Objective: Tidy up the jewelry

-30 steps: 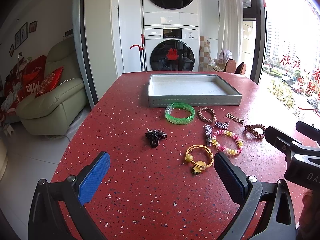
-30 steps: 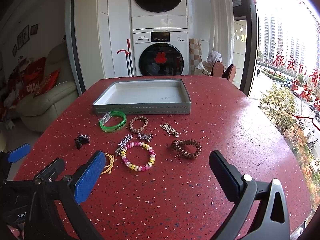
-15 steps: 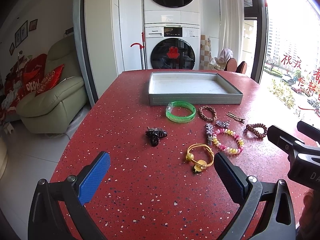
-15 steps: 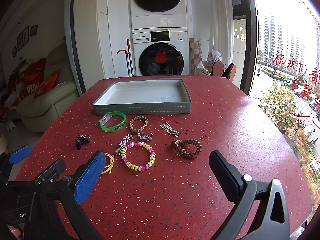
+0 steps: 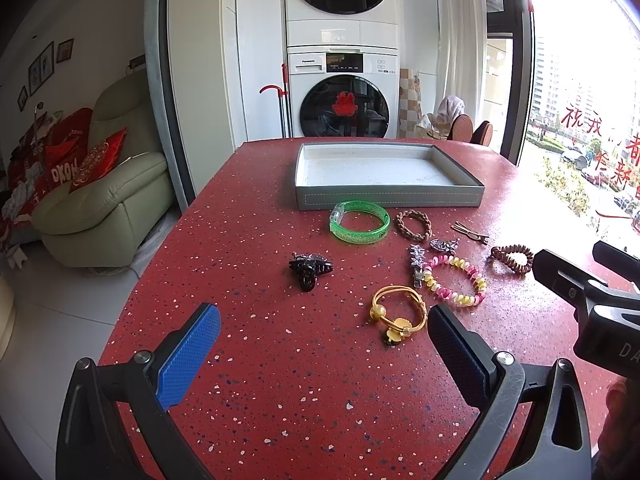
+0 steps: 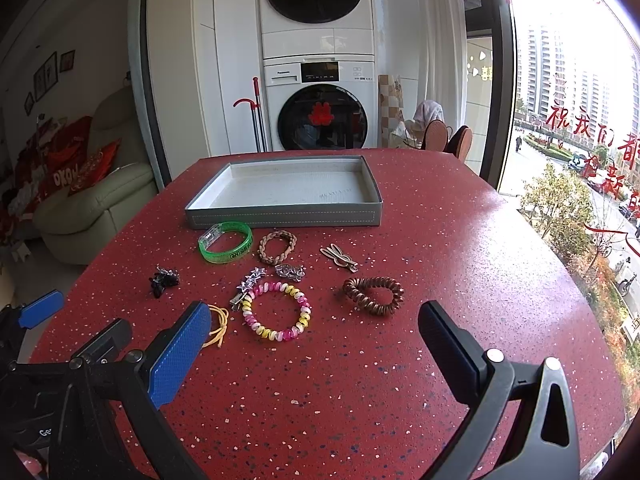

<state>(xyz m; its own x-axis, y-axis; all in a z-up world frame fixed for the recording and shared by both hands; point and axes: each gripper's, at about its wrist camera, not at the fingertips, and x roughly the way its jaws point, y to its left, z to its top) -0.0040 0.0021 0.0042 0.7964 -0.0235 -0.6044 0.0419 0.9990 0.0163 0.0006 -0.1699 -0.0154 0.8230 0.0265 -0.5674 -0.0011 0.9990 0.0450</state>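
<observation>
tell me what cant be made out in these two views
- Yellow cord bracelet, right wrist view: mostly hidden behind the right gripper's blue pad; its beads show only in the left wrist view.
- Print on the green bangle: too small to read in either view.
- Left gripper, right wrist view: cut off by the left edge, only one blue pad shows.
- Small silver charm: too small to identify.

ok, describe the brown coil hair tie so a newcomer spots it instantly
Start at the grey tray on the red table. Come toward the camera past the metal clip; the brown coil tie lies rightmost. Unlike the braided brown ring, it's a dark spiral cord.
</observation>
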